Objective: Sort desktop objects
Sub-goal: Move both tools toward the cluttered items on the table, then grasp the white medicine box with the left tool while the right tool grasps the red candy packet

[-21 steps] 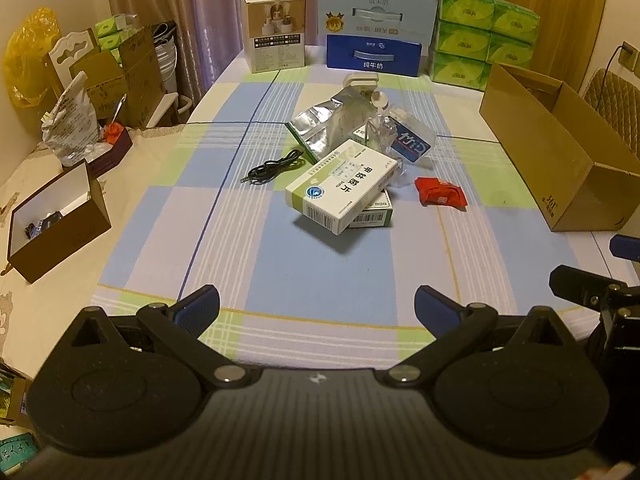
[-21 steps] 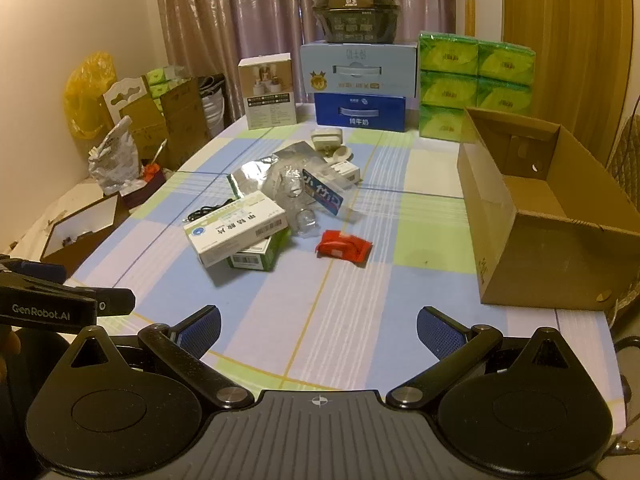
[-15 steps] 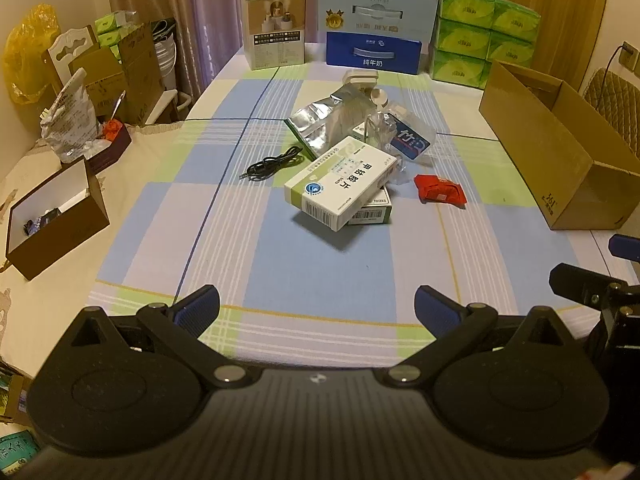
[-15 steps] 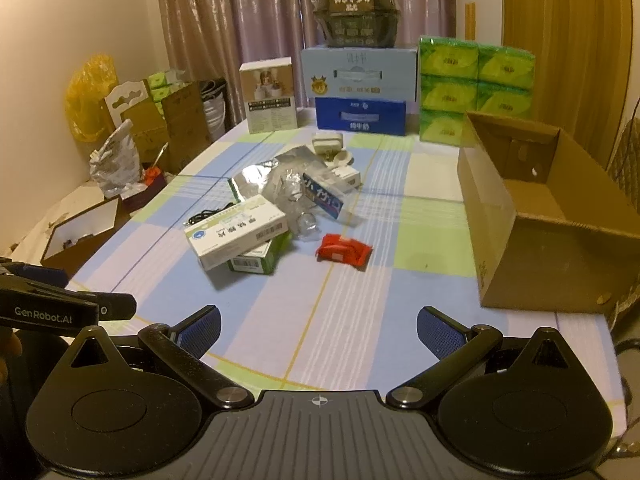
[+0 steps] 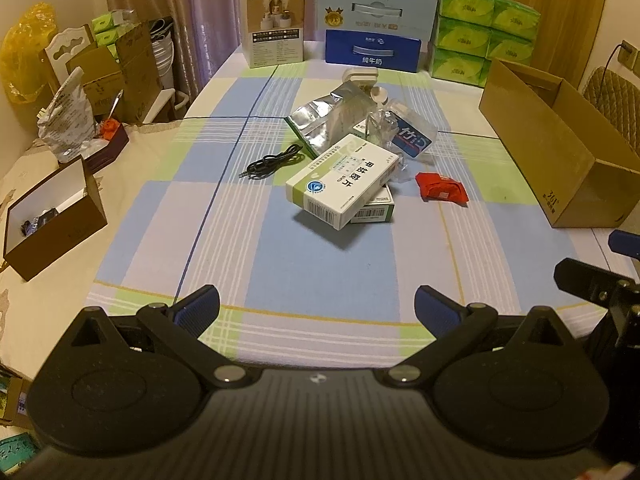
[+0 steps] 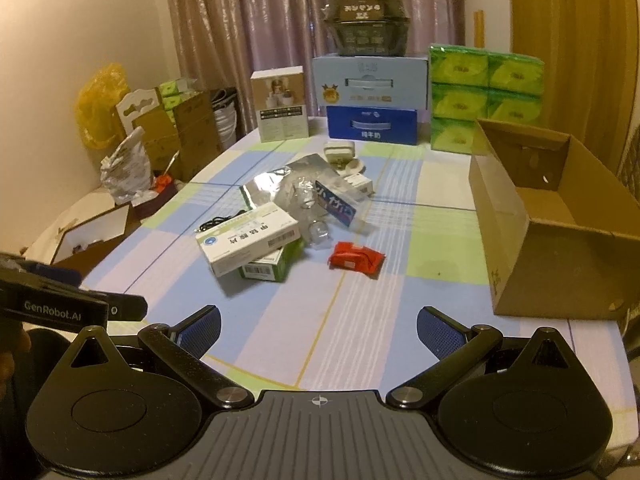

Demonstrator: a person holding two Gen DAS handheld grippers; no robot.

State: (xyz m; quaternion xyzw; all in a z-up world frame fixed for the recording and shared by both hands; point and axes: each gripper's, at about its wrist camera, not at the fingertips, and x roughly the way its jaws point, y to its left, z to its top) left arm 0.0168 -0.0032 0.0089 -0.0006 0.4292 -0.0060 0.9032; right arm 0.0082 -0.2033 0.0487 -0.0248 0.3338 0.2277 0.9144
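Both tongs stand spread as wide as they go and hold nothing: the left tongs [image 5: 316,308] and the right tongs [image 6: 318,326] hang above the near edge of the worktop [image 5: 320,264], a surface under a checked cloth of blue, lilac and green, and are well apart from everything to be sorted. Farther in, near the middle, lies a loose heap. A white and green cardboard medicine box [image 5: 342,180] rests tilted on a smaller green box [image 5: 374,210], so lifting the lower one first would likely tip the upper one off. Just right of them sits a crumpled red foil packet [image 5: 442,188], soft and probably slippery to pinch. Left of the heap lies a coiled black cable [image 5: 272,164], which could snag or drag along. Behind, a silver foil pouch [image 5: 324,120] and a crushed clear plastic bottle with a blue label [image 5: 400,136] overlap, so grasping one may pull the other with it. On the right edge an open brown cardboard carton [image 6: 548,232] waits; on the left, a small dark brown box with a white lining [image 5: 52,216] sits off the cloth, where a careless drop could miss it.
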